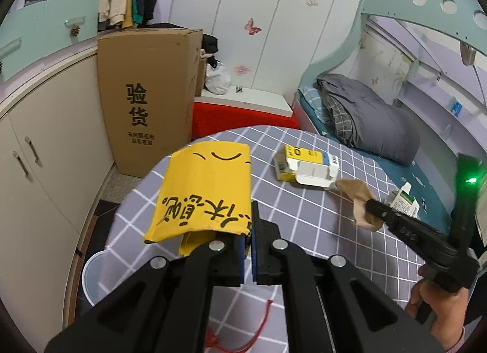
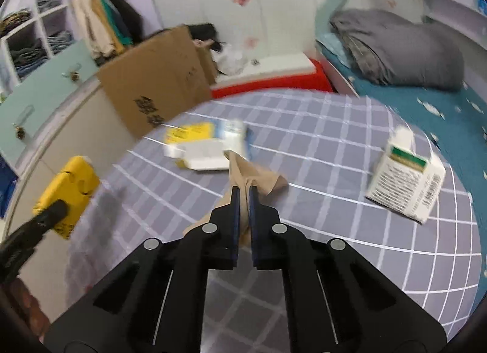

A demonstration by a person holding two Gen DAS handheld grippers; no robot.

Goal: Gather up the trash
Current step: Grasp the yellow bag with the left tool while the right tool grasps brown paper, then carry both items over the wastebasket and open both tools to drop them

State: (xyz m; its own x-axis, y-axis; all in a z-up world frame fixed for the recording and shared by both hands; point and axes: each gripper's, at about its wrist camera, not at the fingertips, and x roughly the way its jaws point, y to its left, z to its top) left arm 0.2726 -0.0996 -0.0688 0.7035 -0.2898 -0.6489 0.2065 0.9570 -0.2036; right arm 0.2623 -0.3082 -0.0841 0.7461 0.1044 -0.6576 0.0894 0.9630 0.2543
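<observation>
Fingers pinching empty yellow carton

A round table stood in the middle of the room. On its far part lay an opened carton, and near its right edge a second carton, well apart from the first. The left gripper held a bag over the table's left side; the right gripper, to the right of it, held a rag just near of the opened carton. A bucket stood on the floor left of the table, below the bag. A big box stood behind the table to the left, against a cabinet. A bed ran along the right, with a rolled quilt on it.
</observation>
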